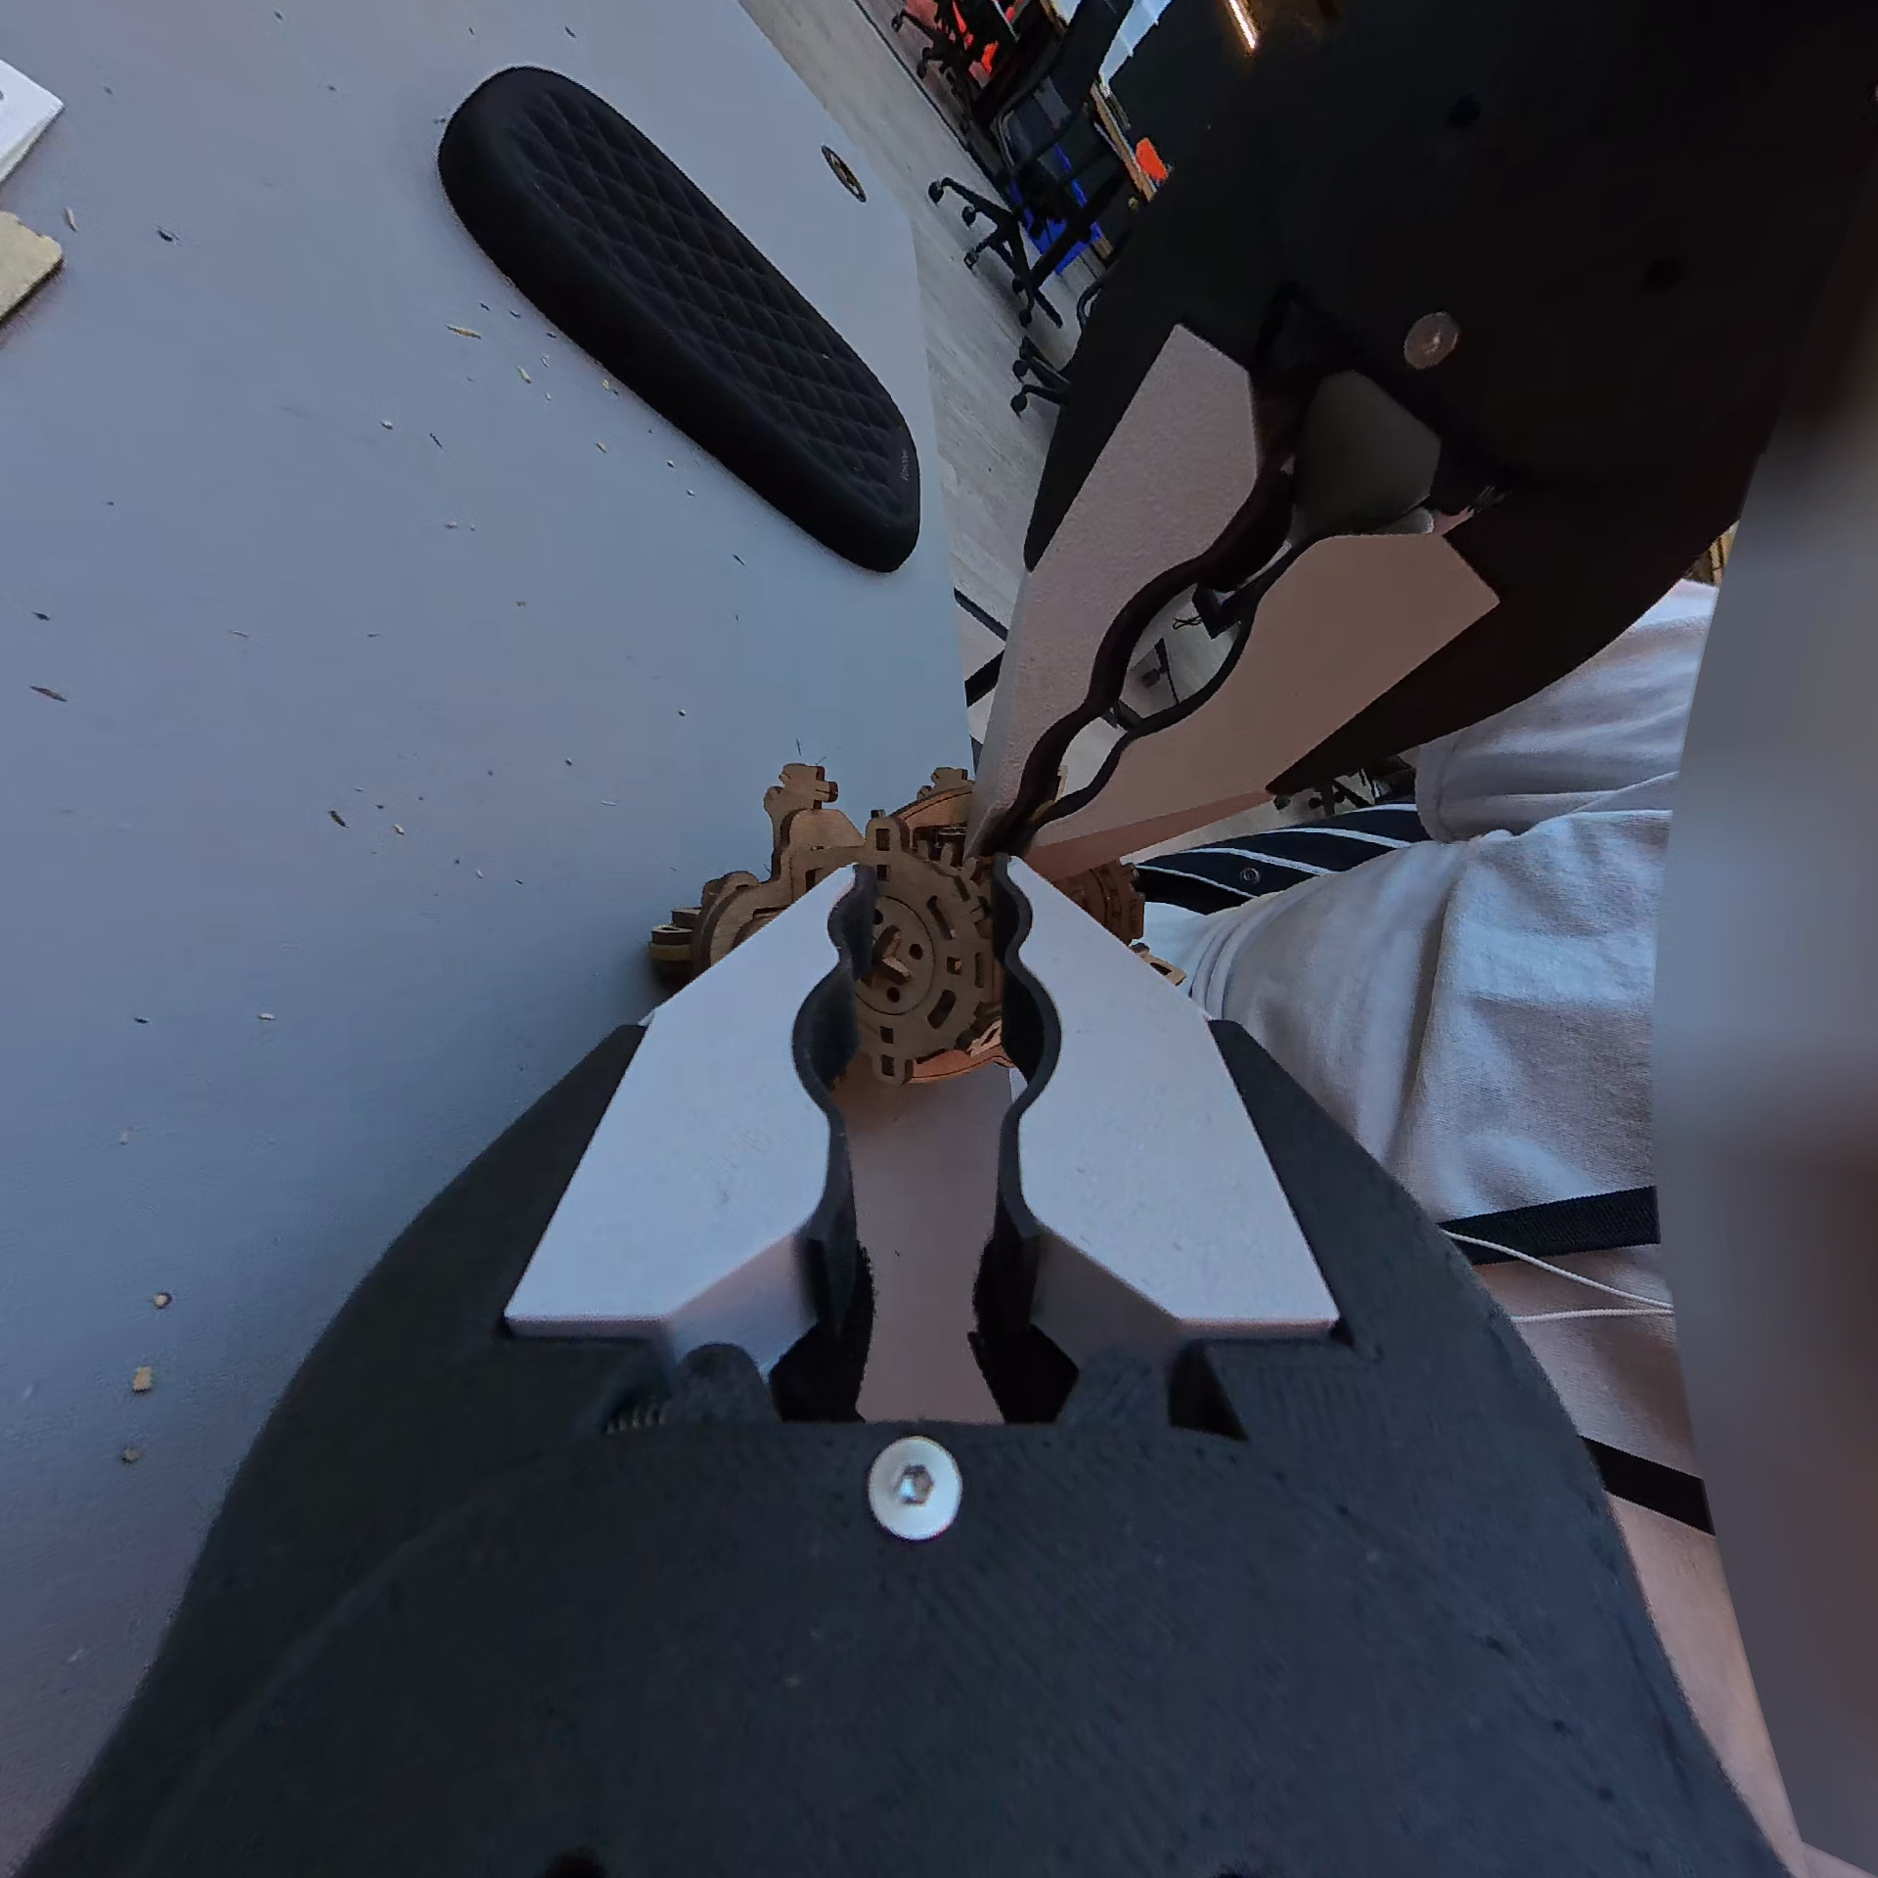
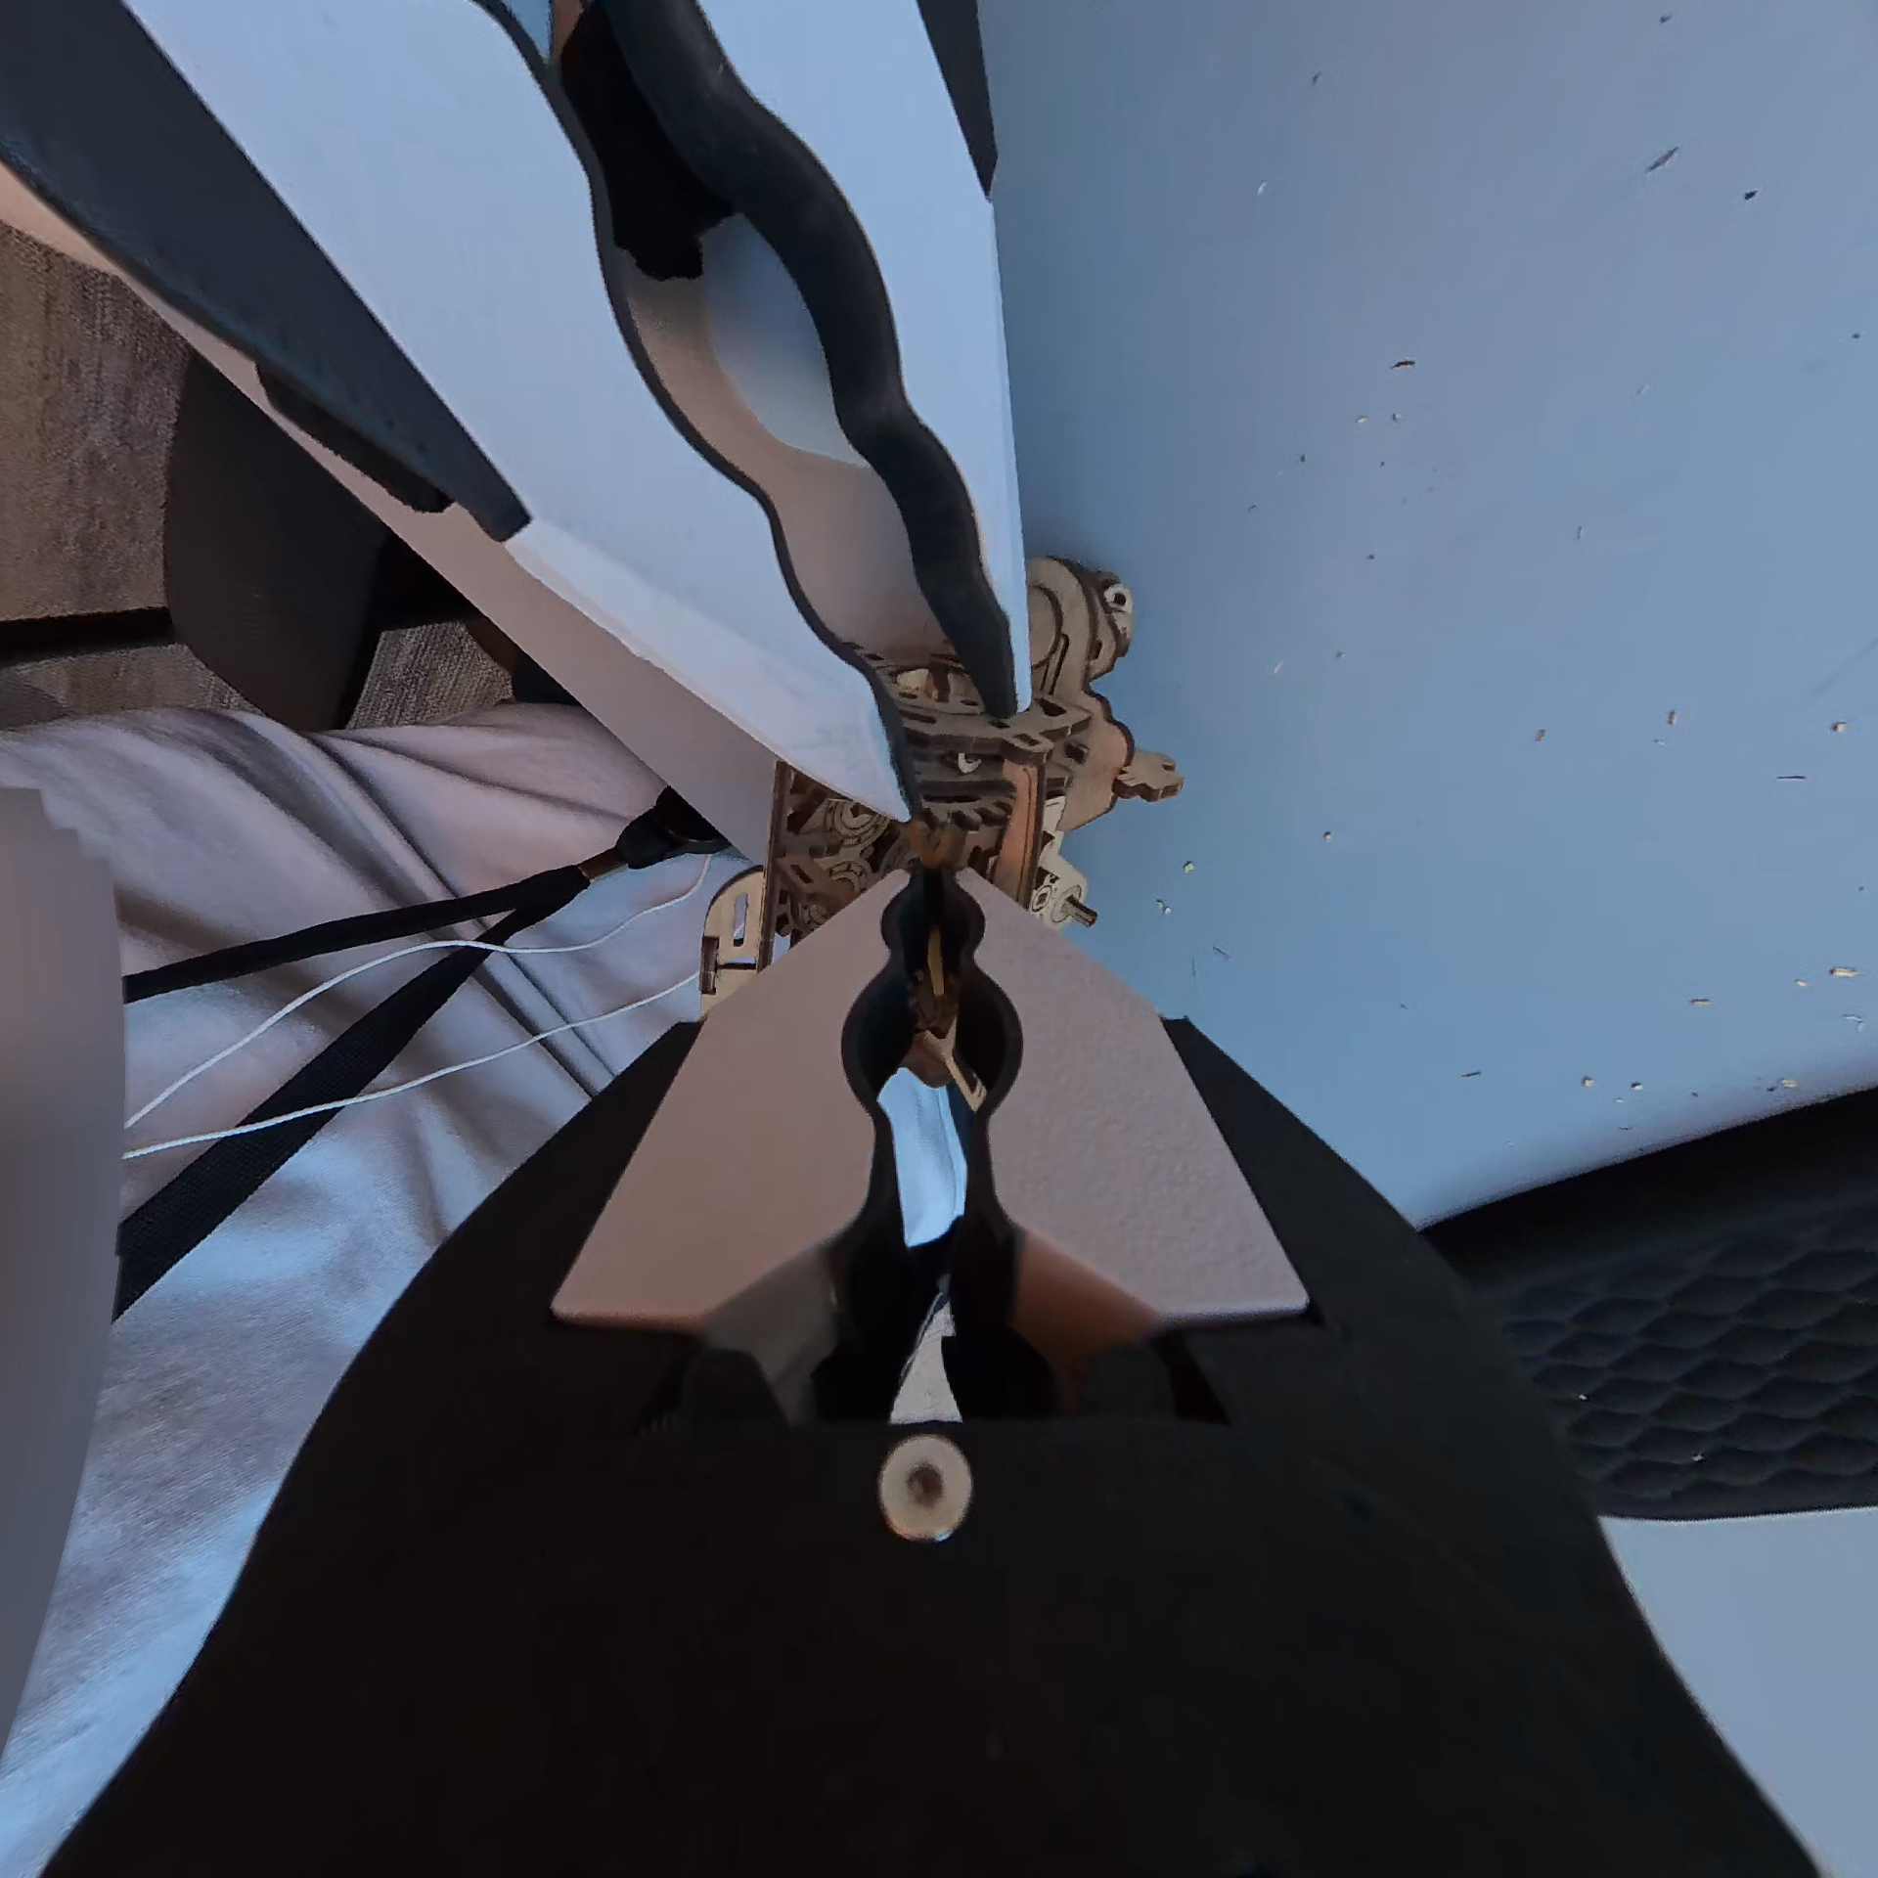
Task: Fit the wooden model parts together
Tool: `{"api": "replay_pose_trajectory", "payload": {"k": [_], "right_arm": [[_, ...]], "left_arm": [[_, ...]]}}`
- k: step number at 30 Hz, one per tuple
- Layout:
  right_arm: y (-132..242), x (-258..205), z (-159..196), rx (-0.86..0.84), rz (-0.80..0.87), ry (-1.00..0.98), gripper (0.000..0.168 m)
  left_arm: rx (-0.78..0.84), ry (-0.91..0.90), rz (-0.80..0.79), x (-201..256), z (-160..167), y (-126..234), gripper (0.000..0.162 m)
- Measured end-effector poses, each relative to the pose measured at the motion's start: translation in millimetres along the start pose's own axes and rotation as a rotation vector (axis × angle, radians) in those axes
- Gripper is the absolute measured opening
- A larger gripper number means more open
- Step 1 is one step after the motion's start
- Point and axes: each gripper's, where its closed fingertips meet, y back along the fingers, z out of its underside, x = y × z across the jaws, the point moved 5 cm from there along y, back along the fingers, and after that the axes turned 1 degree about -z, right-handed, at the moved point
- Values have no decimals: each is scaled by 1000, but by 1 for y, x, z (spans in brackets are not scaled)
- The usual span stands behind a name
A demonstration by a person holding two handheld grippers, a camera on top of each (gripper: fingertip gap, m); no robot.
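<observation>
A wooden model (image 1: pixel 915 976) made of laser-cut gears and plates is held at the table's near edge. My left gripper (image 1: pixel 930 879) is shut on its round gear section, with the jaws on either side. In the right wrist view the left gripper (image 2: pixel 955 757) comes in from the upper left and clamps the model (image 2: pixel 1077 650). My right gripper (image 2: pixel 930 884) is shut on a small thin wooden part (image 2: pixel 935 971), and its tips touch the model. In the left wrist view the right gripper (image 1: pixel 1001 828) reaches down from the upper right onto the model's top.
The grey table (image 1: pixel 305 711) is strewn with small wood chips. A black quilted pad (image 1: pixel 681 315) lies on it and also shows in the right wrist view (image 2: pixel 1677 1352). A person in white clothing (image 1: pixel 1423 1016) sits close behind the table edge. A wooden sheet piece (image 1: pixel 20 264) lies far left. Only a small space, under 4 cm, lies between the two pairs of fingers.
</observation>
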Motion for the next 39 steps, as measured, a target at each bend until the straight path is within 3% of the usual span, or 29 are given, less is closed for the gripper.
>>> {"api": "replay_pose_trajectory", "payload": {"k": [1,8,18,28,39], "right_arm": [[0,0,0,-12,1,-7,0],[0,1,1,-49,-48,-53,0],[-1,6,7,-37,-293,-148,0],[-2,9,9,16,-386,-229,0],[-1,10,11,23,-317,-299,0]], "left_arm": [[2,5,0,0,0,0,20],[17,36,19,0,2,0,21],[17,-15,51,5,1,1,22],[3,-43,37,7,4,-2,22],[15,-77,1,9,2,-2,19]]}}
